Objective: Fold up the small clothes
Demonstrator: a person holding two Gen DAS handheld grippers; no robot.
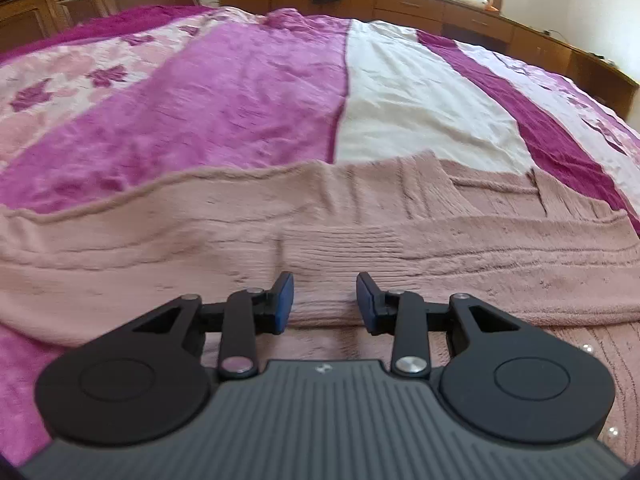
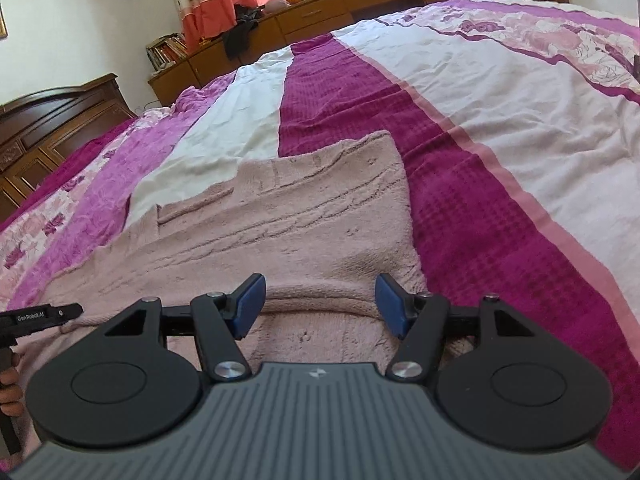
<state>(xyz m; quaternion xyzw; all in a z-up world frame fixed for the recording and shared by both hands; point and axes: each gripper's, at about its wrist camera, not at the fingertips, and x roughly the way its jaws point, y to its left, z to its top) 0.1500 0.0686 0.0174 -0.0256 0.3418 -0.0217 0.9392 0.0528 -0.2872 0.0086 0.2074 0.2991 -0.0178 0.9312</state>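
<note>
1. My left claw [image 1: 325, 300] hovered low over the pink knitted garment [image 1: 280, 232], its blue pads [image 1: 284, 298] apart with nothing between them.
2. My right claw [image 2: 320, 304] stood likewise over the same garment [image 2: 304, 216], pads [image 2: 250, 300] spread wide and empty, above a folded edge of the knit.
3. The garment lay flat on the near part of the bed, on a bedspread [image 1: 240, 92] striped magenta, white and floral pink.
4. In the right wrist view, the left claw's tip [image 2: 44, 314] showed at the left edge, beside the garment.
5. Wooden cabinets [image 1: 460, 16] ran along the far wall behind the bed.
</note>
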